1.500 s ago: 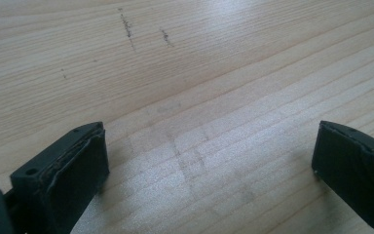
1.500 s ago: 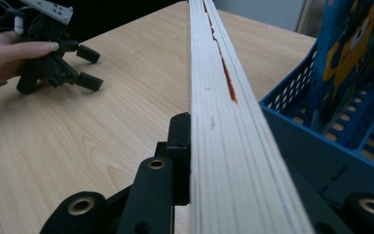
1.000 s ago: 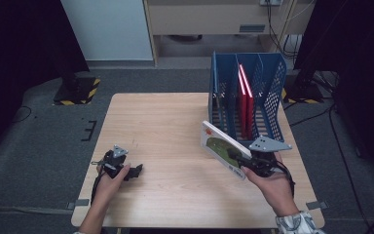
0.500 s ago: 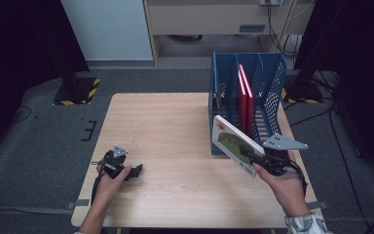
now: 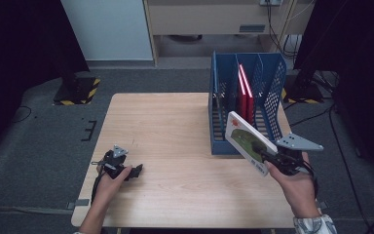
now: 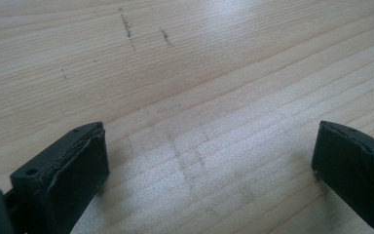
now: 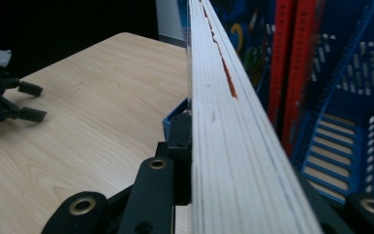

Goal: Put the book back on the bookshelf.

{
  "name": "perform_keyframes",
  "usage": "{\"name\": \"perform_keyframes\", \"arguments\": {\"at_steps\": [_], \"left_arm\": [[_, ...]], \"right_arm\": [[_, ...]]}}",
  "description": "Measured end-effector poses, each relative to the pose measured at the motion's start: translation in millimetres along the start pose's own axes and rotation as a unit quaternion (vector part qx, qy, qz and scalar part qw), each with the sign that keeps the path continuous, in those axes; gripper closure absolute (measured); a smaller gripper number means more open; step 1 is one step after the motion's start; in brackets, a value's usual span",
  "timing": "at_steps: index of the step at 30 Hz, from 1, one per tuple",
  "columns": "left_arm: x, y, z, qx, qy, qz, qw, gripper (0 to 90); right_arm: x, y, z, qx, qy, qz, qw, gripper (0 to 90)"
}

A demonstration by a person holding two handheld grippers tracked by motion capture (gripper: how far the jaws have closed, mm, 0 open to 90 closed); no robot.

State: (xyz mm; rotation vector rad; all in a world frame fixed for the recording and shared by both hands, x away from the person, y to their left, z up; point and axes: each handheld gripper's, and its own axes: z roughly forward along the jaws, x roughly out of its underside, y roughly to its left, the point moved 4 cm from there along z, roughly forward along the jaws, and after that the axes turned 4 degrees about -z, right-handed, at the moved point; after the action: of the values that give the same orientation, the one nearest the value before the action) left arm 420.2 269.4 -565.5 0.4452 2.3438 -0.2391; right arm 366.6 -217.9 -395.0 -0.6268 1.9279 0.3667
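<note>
My right gripper point(image 5: 265, 152) is shut on a white book with a green cover picture point(image 5: 246, 140), held tilted above the table just in front of the blue file rack point(image 5: 224, 105). In the right gripper view the book's page edge point(image 7: 233, 146) runs straight ahead between the jaws toward the rack's slots. Two red books point(image 5: 243, 92) stand in the rack's middle compartment. My left gripper point(image 5: 137, 171) rests on the table near the front left, held by a hand; its black fingers point(image 6: 73, 170) stand wide apart over bare wood.
The wooden table point(image 5: 165, 126) carries the rack at its right back corner. Beyond the table are grey floor, a white cabinet point(image 5: 107, 29) and black stands with yellow-striped feet point(image 5: 75, 90). Cables lie on the floor at the right.
The right hand has carried the book to the right and slightly up, across the front of the rack. The left hand and its gripper have stayed put.
</note>
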Motion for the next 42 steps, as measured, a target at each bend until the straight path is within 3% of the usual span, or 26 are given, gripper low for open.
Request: {"name": "perform_keyframes", "arguments": {"at_steps": [17, 31, 42], "left_arm": [[-0.4, 0.2, 0.4, 0.0, 0.0, 0.0, 1.0, 0.0], [-0.5, 0.0, 0.5, 0.0, 0.0, 0.0, 1.0, 0.0], [-0.5, 0.0, 0.5, 0.0, 0.0, 0.0, 1.0, 0.0]], "right_arm": [[6.7, -23.5, -13.7, 0.043, -0.005, 0.021, 0.9988, 75.6], [-1.3, -39.6, -24.7, 0.076, -0.009, 0.027, 0.9967, 75.6], [-6.1, -52.7, -23.4, 0.099, 0.001, 0.032, 0.9946, 75.5]]}}
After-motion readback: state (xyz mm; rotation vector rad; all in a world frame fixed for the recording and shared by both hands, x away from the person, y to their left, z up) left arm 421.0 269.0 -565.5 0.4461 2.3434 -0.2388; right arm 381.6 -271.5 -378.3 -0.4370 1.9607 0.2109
